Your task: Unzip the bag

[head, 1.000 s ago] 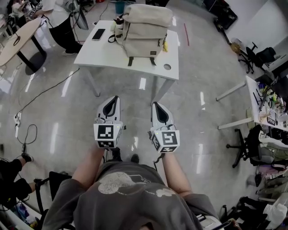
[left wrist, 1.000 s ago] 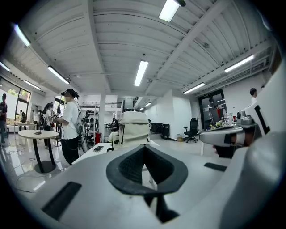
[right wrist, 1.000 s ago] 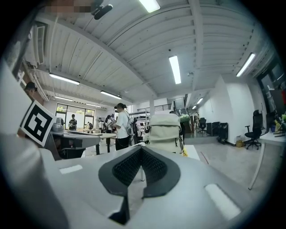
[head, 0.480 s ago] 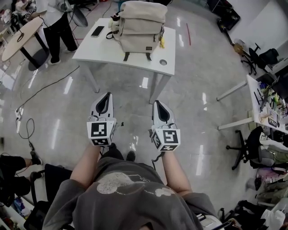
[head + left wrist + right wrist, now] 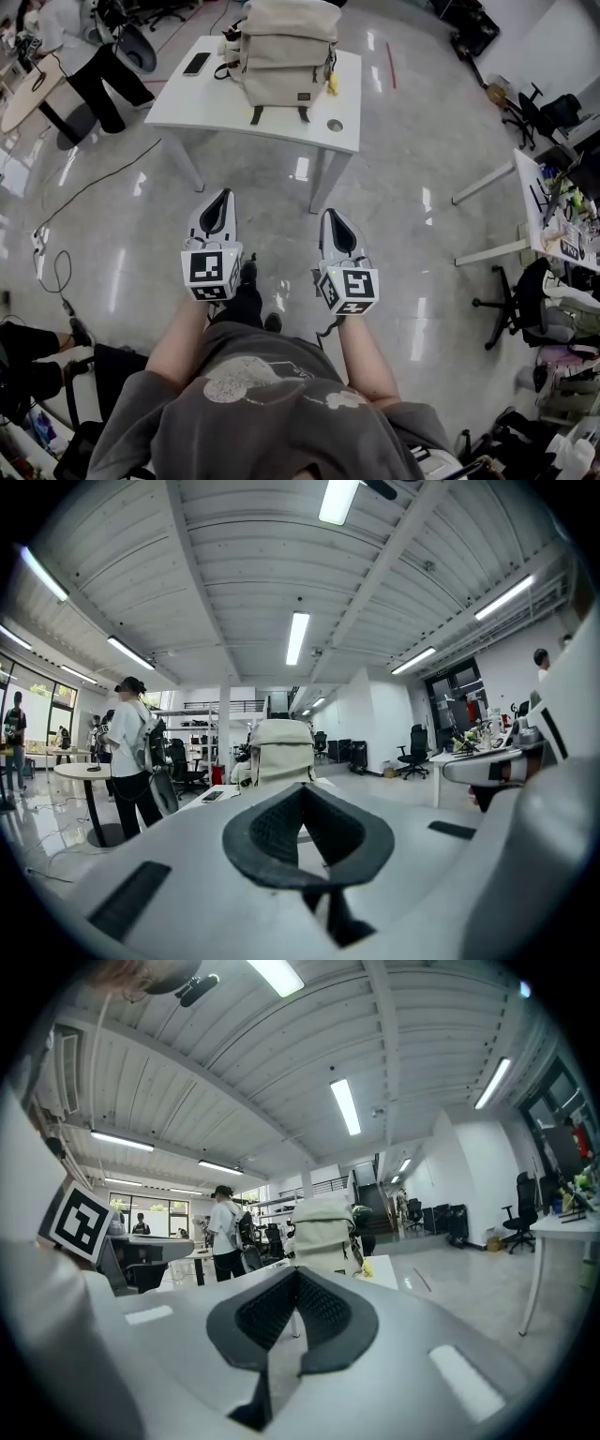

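I haven't begun: the bag (image 5: 281, 56) stands upright on the table (image 5: 211, 98), seemingly zipped, while my left gripper (image 5: 223, 197) and right gripper (image 5: 332, 217), both clenched on nothing, are well short of that table, so reaching and unzipping remain.

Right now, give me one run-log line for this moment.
bag: upright on white table, not reached | left gripper: shut, empty | right gripper: shut, empty | contact: none
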### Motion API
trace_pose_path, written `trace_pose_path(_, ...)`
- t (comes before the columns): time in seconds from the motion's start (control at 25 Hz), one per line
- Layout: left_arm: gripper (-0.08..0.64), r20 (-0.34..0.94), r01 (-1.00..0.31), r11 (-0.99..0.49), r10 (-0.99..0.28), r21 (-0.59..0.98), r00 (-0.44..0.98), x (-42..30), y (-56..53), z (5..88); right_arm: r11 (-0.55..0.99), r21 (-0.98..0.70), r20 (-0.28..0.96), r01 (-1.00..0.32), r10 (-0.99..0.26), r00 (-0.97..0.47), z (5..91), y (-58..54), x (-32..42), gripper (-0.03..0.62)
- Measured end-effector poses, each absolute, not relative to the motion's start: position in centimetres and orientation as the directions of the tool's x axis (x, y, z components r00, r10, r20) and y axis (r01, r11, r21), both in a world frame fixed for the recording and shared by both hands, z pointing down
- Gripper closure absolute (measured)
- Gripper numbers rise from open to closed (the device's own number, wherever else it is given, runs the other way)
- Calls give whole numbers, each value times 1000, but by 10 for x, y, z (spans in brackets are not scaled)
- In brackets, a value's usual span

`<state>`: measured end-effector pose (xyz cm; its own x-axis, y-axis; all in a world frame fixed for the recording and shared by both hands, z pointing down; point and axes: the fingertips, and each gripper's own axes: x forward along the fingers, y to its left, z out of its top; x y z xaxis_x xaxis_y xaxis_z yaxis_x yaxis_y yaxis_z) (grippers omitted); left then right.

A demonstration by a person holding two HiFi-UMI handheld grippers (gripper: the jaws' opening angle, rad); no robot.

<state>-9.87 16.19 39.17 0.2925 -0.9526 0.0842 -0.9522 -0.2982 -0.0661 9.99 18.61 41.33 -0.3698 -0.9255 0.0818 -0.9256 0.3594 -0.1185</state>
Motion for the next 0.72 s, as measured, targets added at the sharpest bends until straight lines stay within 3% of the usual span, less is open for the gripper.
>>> trace_pose_path(0.72, 555, 75, -936, -352, -934, -24, 350, -114, -2, 408, 314, -68, 130, -947, -938, -321, 428, 34, 79, 592)
